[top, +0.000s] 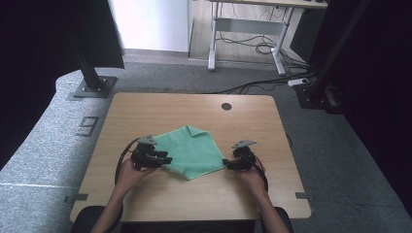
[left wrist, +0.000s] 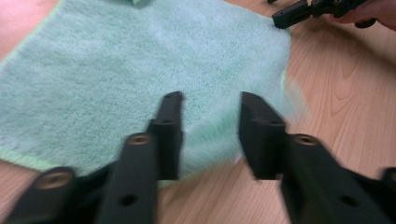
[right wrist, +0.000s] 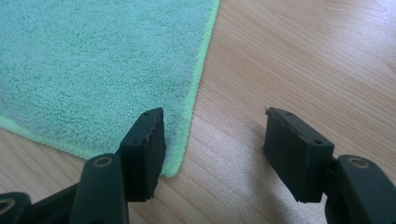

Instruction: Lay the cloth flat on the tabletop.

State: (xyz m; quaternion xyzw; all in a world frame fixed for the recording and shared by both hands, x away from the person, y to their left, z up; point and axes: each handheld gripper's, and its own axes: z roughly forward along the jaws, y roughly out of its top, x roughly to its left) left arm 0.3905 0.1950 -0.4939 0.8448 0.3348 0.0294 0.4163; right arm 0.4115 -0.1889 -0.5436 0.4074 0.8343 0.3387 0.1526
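Left tool (left wrist: pixel 210 133) open over green towel (left wrist: pixel 140 60) (unlabelled), right tool (right wrist: pixel 212 149) open beside it

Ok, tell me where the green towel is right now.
The green towel lies flat near the middle of the wooden table in the high view, between the left gripper and right gripper.

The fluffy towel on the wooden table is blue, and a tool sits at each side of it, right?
Not quite: the fluffy towel is green, not blue, as the high view shows. The rest holds: it lies on the wooden table, with the left tool at one side and the right tool at the other.
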